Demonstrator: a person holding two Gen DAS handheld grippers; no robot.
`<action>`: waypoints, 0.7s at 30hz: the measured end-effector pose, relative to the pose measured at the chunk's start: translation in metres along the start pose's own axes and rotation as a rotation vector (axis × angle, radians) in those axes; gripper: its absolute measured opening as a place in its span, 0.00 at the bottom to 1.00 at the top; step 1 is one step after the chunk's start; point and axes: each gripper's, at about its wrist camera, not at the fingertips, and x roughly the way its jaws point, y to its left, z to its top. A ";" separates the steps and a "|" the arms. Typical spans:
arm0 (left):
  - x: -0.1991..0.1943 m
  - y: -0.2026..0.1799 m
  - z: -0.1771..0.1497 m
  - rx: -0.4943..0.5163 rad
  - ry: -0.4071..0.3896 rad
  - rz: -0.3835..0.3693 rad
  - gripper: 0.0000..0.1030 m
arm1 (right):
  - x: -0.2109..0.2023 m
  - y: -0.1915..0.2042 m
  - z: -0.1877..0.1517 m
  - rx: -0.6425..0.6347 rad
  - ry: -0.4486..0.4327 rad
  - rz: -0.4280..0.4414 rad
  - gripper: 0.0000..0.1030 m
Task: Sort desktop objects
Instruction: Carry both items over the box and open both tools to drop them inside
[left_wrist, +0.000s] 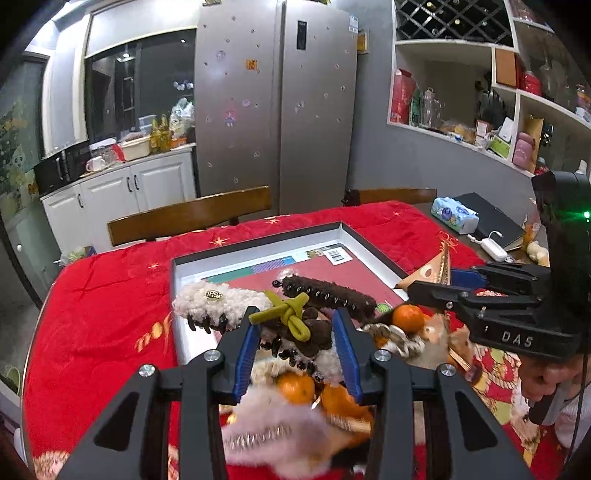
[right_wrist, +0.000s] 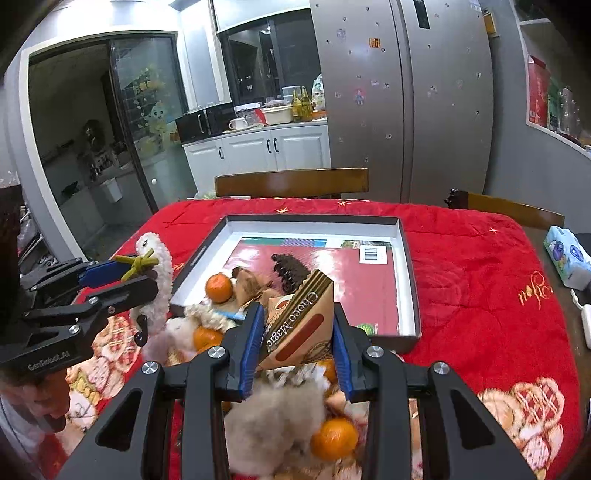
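- Left wrist view: the left gripper (left_wrist: 297, 332) is closed on a fluffy hair claw clip (left_wrist: 295, 334) with an olive-green knot; the blue pads press its two sides.
- Same view: the clip is held above a pile of oranges (left_wrist: 295, 386) and furry clips on the red tablecloth (left_wrist: 103, 310), at the near edge of the shallow box tray (left_wrist: 373, 245).
- Same view: a dark brown furry clip (left_wrist: 332, 295) and a white furry clip (left_wrist: 218, 301) lie inside the tray.
- Same view: the right gripper (left_wrist: 439, 282) enters from the right, beside an orange (left_wrist: 408, 318).
- Right wrist view: the right gripper (right_wrist: 299, 332) is clamped on a triangular "Choco Magic" snack pack (right_wrist: 299, 321), held over the tray's near edge (right_wrist: 391, 336).
- Same view: the left gripper (right_wrist: 125, 275) is at the left, holding the white clip with the green knot (right_wrist: 138, 264) over the tablecloth, left of the tray.
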 end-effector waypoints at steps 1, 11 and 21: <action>0.009 -0.001 0.005 0.003 0.009 -0.007 0.40 | 0.007 -0.003 0.002 0.000 0.006 -0.001 0.33; 0.106 -0.045 0.056 0.022 0.073 -0.086 0.40 | 0.062 -0.043 0.017 -0.006 0.063 -0.045 0.33; 0.173 -0.079 0.072 0.061 0.189 0.003 0.39 | 0.102 -0.076 0.017 0.004 0.166 -0.025 0.33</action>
